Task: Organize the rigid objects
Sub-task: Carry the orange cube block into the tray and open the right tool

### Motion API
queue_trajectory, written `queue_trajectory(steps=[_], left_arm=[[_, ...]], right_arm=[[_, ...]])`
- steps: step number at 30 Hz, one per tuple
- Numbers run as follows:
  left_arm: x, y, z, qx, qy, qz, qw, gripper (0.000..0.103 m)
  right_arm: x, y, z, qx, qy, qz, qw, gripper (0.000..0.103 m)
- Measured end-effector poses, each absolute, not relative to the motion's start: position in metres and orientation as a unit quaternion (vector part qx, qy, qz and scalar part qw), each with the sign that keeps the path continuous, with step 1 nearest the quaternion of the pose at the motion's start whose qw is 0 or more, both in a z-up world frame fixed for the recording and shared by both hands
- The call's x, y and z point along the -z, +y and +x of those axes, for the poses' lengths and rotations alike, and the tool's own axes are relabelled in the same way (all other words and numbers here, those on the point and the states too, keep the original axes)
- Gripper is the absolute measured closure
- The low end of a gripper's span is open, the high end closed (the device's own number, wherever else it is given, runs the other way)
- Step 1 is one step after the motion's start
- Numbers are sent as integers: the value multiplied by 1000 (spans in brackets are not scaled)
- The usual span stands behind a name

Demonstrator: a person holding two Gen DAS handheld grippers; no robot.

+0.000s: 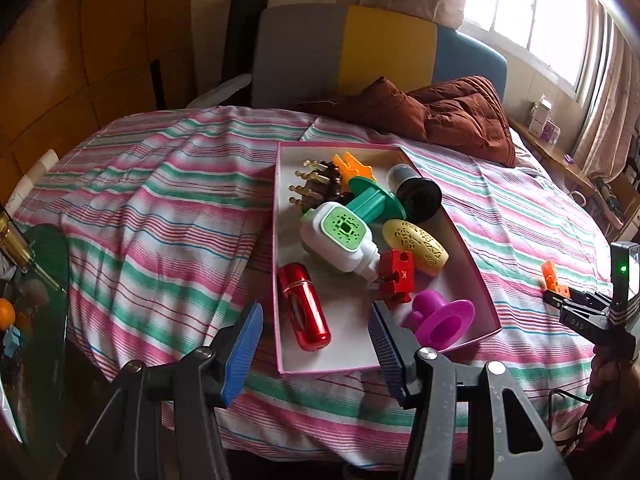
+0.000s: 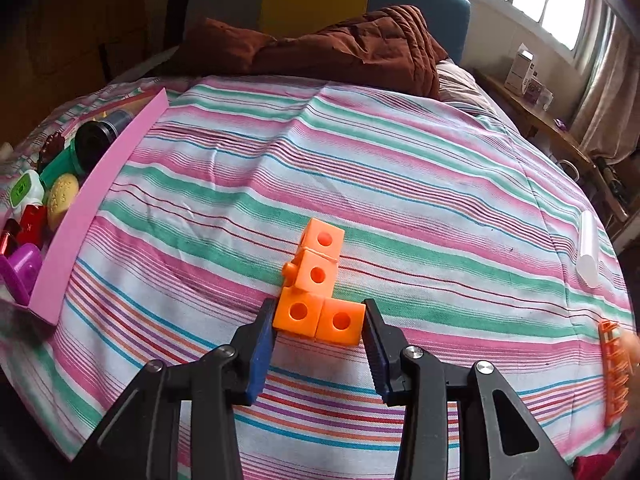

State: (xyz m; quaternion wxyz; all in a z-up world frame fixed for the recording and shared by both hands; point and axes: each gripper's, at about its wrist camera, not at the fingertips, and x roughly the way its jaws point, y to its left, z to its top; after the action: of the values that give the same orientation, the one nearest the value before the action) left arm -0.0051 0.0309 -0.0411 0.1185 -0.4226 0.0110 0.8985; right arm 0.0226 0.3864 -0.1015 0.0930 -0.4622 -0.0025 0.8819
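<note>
Orange linked cubes (image 2: 319,292) lie on the bed between the right tongs (image 2: 319,326), whose pads bracket the bottom pair without a sure squeeze. Lifted by that end, the chain may swing or unsnap. Left tongs (image 1: 316,344) gape wide before the pink box (image 1: 472,276).

You can read only two markings, both in the left wrist view. The red block (image 1: 396,276) in the pink box (image 1: 476,276) carries a raised letter "K". Right of that box, the right gripper (image 1: 560,300) body shows "DAS".
</note>
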Motion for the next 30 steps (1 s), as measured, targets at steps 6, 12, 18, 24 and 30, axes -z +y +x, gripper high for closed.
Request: queue_trajectory(steps=[6, 12, 18, 24, 30], left_arm=[[42, 17, -6, -900, -1, -422, 109, 48], [39, 6, -7, -905, -6, -413, 99, 48], [36, 0, -9, -910, -4, -406, 87, 48], [34, -1, -9, -914, 5, -398, 82, 47], [34, -1, -10, -914, 4, -397, 83, 47]], right_arm=[[66, 341, 6, -905, 20, -425, 26, 61], [42, 259, -23, -916, -4, -394, -75, 61], [52, 200, -58, -906, -18, -405, -124, 61], [77, 179, -84, -892, -26, -435, -120, 61], [77, 186, -82, -894, -16, -431, -119, 59]])
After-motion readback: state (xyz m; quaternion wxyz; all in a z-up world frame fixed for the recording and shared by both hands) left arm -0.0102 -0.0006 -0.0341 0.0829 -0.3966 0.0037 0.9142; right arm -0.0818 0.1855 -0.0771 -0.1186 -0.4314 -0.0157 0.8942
